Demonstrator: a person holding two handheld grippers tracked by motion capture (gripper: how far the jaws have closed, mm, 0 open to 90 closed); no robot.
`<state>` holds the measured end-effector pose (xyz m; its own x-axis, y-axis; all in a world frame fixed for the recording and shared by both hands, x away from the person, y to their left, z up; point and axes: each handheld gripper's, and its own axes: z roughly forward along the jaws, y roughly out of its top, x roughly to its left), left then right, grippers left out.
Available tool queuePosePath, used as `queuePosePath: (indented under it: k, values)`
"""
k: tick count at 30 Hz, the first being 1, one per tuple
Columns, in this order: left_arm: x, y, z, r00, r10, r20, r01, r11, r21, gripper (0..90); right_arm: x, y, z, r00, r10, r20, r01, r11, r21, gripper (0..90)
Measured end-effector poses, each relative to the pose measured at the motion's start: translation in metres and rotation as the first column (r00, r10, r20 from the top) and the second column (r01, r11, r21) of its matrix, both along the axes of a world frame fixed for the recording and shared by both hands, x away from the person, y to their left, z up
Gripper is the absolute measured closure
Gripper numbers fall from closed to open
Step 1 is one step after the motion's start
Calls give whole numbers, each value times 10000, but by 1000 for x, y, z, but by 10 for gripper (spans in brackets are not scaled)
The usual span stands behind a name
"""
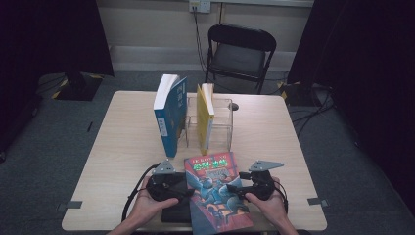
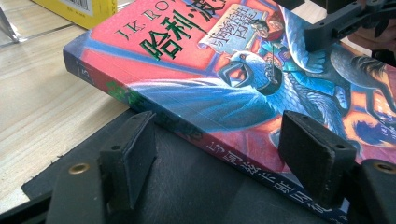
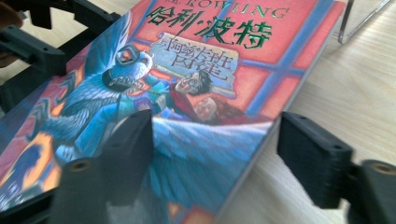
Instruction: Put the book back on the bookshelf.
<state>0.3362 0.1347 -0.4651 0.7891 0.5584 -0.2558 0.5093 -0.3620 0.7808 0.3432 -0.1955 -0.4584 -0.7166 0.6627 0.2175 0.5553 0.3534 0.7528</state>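
Note:
A red and blue illustrated paperback [image 1: 215, 188] lies flat at the table's front edge, its left part resting on a black flat object [image 1: 176, 213]. My left gripper [image 1: 188, 192] is at the book's spine side. In the left gripper view the jaws of this gripper [image 2: 219, 140] stand apart astride the spine [image 2: 196, 135], one over the black object [image 2: 187, 186], one over the cover, neither pressing. My right gripper [image 1: 234, 188] is at the opposite edge. In its own view this gripper [image 3: 215, 140] is open, one jaw over the cover [image 3: 210, 74], one over bare table.
A blue book [image 1: 170, 115] stands upright behind the paperback, leaning by a clear acrylic stand [image 1: 222, 120] that holds a yellow book [image 1: 205, 117]. A black folding chair [image 1: 240, 54] stands beyond the wooden table [image 1: 122, 137].

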Motion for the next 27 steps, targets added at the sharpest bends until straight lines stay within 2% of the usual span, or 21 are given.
queuePosePath:
  k: [2, 5, 7, 10, 14, 19, 24, 27]
  values:
    - [-1, 0, 0, 10000, 56, 56, -56, 10000, 59, 263, 2, 3, 0, 10000, -48, -40, 48, 10000, -34, 217]
    - [-3, 0, 2, 9997, 226, -103, -224, 9996, 165, 259, 5, 3, -1, 9999, -30, -107, 30, 10000, 31, 208]
    - [-3, 1, 3, 9998, 173, -127, -170, 9996, 233, 260, 7, 3, -2, 9997, -27, -248, 30, 9999, 112, 208]
    - [-3, 1, 2, 9998, 150, -113, -148, 9998, 143, 259, 6, 3, -2, 9998, -65, -192, 66, 9999, 86, 207]
    - [-4, 1, 1, 9999, 160, -45, -160, 9998, 108, 256, 7, 2, -4, 9994, -72, -331, 80, 9997, 242, 201]
    - [-4, 1, 1, 10000, 96, -27, -96, 9999, 64, 255, 12, 1, -7, 9966, -65, -816, 105, 9988, 488, 186]
    - [-3, 1, 0, 10000, 51, 40, -51, 10000, -17, 255, 7, 4, -2, 9985, -283, -478, 292, 9994, 181, 222]
    - [-3, 1, 0, 10000, 40, 27, -40, 10000, 9, 254, 5, 2, 1, 9986, -471, -227, 476, 9986, 221, 318]
